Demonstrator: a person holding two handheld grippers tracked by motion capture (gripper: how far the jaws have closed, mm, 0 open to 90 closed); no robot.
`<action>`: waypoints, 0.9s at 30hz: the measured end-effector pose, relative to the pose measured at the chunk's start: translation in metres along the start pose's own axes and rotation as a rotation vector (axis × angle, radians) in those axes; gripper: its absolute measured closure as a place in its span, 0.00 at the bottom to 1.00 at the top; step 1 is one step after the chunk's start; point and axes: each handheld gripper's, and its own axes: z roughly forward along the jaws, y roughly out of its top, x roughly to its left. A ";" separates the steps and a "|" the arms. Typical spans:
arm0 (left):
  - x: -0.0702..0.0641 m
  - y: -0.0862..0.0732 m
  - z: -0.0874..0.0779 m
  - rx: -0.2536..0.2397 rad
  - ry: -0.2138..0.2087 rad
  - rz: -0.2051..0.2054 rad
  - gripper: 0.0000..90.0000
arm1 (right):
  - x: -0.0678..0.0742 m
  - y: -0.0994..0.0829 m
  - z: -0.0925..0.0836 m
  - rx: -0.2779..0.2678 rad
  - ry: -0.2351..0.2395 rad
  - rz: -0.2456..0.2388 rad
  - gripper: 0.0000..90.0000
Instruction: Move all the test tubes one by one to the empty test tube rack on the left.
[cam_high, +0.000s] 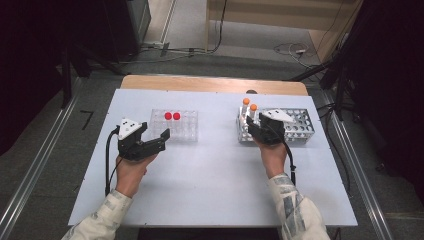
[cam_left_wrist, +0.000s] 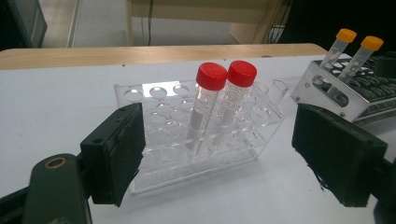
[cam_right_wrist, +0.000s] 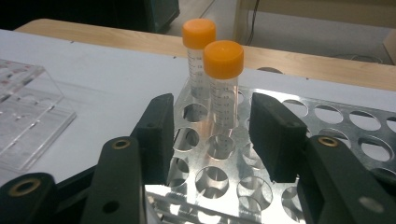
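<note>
The left gripper stands with jaws wide apart and empty, just short of the clear acrylic rack, where two red-capped tubes sit upright side by side. The right gripper hangs over the metal rack; its jaws flank the nearer orange-capped tube without touching it. A second orange-capped tube stands just behind.

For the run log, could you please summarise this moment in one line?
left gripper: open, empty | right gripper: open around nearer orange-capped clear plastic tube
</note>
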 end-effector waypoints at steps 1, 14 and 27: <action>0.000 0.000 0.000 0.000 -0.001 0.001 0.19 | -0.001 0.001 0.003 0.002 -0.009 -0.009 0.56; 0.000 -0.003 0.002 0.008 -0.004 0.002 0.20 | -0.005 0.001 0.022 -0.005 -0.014 -0.013 0.67; 0.000 -0.003 0.003 0.014 -0.003 0.004 0.20 | -0.008 0.003 0.021 -0.036 -0.028 -0.007 0.80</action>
